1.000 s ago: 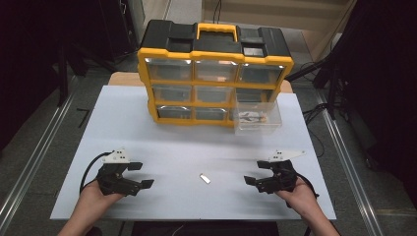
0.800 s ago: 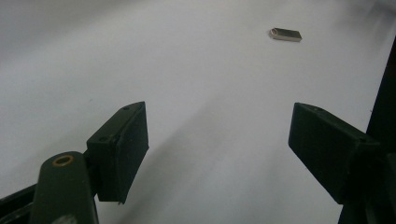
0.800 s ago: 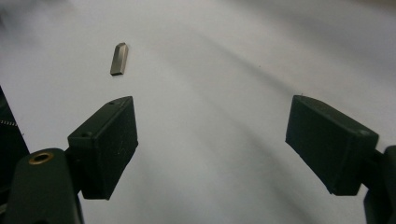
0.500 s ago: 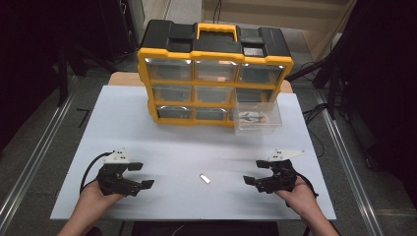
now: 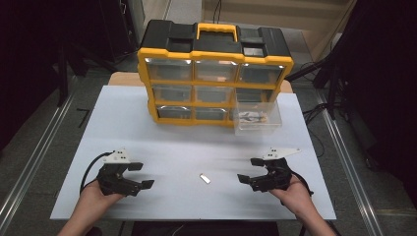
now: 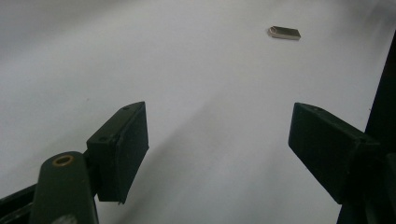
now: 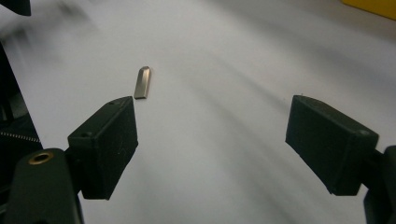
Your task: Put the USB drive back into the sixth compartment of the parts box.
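A yellow-and-black organizer (image 5: 215,73) stands at the upper centre of the high view, at the far edge of the white bench (image 5: 147,128). It has a yellow handle (image 5: 217,30) on its black top and three rows of clear drawers. What lies in the shut drawers is too dim to tell. One clear drawer (image 5: 257,118), at the right end of the bottom row, is pulled out over the bench; a few small dark and pale parts lie in it, too small to name.

A small silver metal piece (image 5: 205,178) lies flat on the bench at the lower centre of the high view, between the two tools and well apart from the organizer. In the left gripper view it sits at the upper right (image 6: 284,32); in the right gripper view it sits left of centre (image 7: 142,82), just beyond the left jaw.

The left tool (image 5: 140,176) is at the lower left of the high view, held in a hand (image 5: 93,199). Its jaws (image 6: 219,149) stand wide apart with nothing between them but bare bench.

The right tool (image 5: 251,171) is at the lower right, held in the other hand (image 5: 295,194). Its jaws (image 7: 212,149) are likewise spread wide and grip nothing. Neither tool touches the metal piece.
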### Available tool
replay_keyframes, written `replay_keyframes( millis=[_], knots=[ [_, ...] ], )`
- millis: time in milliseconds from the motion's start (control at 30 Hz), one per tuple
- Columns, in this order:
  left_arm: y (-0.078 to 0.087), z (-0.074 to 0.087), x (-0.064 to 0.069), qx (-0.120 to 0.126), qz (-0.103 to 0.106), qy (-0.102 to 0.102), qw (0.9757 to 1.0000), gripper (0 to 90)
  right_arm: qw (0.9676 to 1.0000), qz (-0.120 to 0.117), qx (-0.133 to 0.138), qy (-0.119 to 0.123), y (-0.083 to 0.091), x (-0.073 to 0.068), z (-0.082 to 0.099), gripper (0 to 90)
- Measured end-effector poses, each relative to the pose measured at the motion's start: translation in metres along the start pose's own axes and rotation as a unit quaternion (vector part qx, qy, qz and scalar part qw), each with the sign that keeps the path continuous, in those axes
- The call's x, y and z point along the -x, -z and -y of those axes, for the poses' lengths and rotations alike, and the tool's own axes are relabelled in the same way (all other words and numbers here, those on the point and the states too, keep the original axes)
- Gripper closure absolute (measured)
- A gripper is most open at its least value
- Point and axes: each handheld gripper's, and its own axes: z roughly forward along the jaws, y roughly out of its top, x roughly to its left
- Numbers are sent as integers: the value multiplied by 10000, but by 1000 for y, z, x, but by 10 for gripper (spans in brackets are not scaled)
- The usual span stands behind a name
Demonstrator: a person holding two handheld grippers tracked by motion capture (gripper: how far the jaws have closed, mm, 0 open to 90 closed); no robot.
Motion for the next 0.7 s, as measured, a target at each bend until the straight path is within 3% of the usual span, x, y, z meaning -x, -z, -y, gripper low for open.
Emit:
replay_keyframes(
  millis=[300,700],
  knots=[
    [0,0,0,-10,5,-9,10000,214,9998,-13,-31,181,-9,-6,-11,152],
    [-1,0,0,-35,20,3,10000,214,9997,-32,-61,252,-21,-10,-24,152]
  ],
)
